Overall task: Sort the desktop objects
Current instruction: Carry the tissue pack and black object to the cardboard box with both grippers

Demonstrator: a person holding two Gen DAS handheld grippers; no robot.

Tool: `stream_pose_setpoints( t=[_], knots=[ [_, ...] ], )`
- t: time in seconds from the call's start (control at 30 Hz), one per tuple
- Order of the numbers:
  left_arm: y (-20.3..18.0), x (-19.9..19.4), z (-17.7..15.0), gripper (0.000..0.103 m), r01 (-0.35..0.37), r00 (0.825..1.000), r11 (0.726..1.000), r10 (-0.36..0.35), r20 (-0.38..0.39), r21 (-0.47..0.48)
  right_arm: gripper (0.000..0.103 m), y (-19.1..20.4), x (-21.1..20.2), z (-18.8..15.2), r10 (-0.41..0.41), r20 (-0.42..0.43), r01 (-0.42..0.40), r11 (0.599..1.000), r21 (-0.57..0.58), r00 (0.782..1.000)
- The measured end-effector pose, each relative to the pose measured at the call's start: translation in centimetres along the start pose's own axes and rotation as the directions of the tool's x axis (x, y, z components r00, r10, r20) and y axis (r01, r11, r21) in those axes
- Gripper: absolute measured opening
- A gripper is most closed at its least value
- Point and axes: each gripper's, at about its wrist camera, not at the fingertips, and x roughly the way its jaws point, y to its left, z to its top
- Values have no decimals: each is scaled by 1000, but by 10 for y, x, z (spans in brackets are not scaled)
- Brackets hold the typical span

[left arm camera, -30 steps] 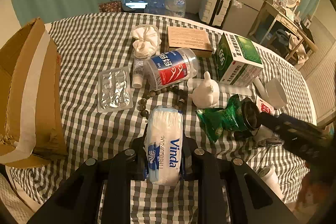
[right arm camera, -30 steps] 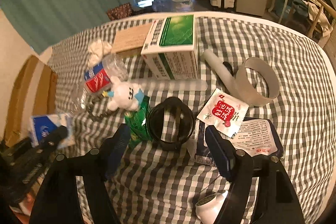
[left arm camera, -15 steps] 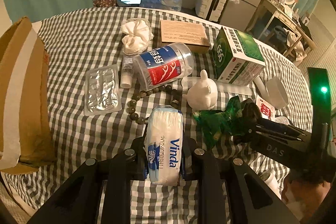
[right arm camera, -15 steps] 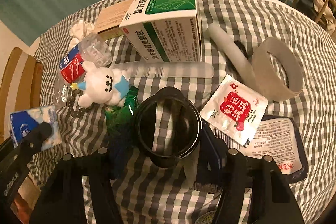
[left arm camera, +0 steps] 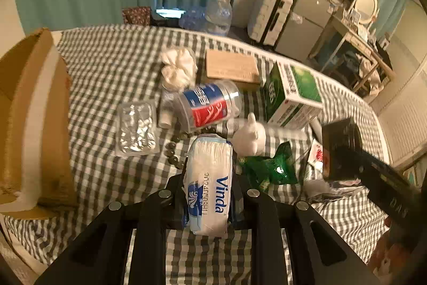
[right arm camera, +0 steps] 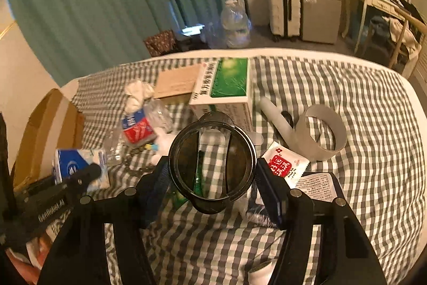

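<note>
My left gripper (left arm camera: pixel 209 174) is shut on a white and blue Vinda tissue pack (left arm camera: pixel 208 186), held a little above the checked tablecloth (left arm camera: pixel 106 76). The same pack (right arm camera: pixel 77 167) shows at the left of the right wrist view. My right gripper (right arm camera: pixel 212 167) is shut on a round dark see-through lid (right arm camera: pixel 237 159); both pads press its rim, and it hangs clear of the cloth. In the left wrist view that lid (left arm camera: pixel 341 148) is at the right. Below it lie a green packet (left arm camera: pixel 269 167) and a white toy animal (left arm camera: pixel 249 135).
A cardboard box (left arm camera: pixel 32 119) stands at the left edge. A labelled clear jar (left arm camera: pixel 210 106), blister pack (left arm camera: pixel 136 127), green medicine box (left arm camera: pixel 293 92) and flat brown box (left arm camera: pixel 232 66) crowd the middle. A white tape ring (right arm camera: pixel 323 135), white tube (right arm camera: pixel 275 116) and red sachet (right arm camera: pixel 284 167) lie right.
My right gripper closed around the dark lid on the cloth and has lifted it off the table. The left gripper keeps the tissue pack, barely shifted.
</note>
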Motion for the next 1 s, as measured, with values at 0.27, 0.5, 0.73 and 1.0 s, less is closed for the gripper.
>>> stream_pose_setpoints(
  t=[0.27, 0.5, 0.73, 1.0],
  knots=[
    [31, -64, 7, 21, 72, 989, 992, -59, 132, -100, 63, 37, -46, -10, 107, 56, -102, 991, -87, 993],
    [53, -98, 15, 21, 61, 973, 988, -27, 231, -143, 63, 78, -66, -12, 144, 53, -134, 977, -164, 988],
    [64, -50, 8, 38, 31, 996, 991, -20, 82, -132, 63, 89, -38, -28, 108, 12, -104, 976, -194, 994],
    [53, 41, -19, 87, 24, 976, 971, -74, -202, -239, 63, 62, -24, -31, 81, -14, -82, 991, -105, 997]
  ],
)
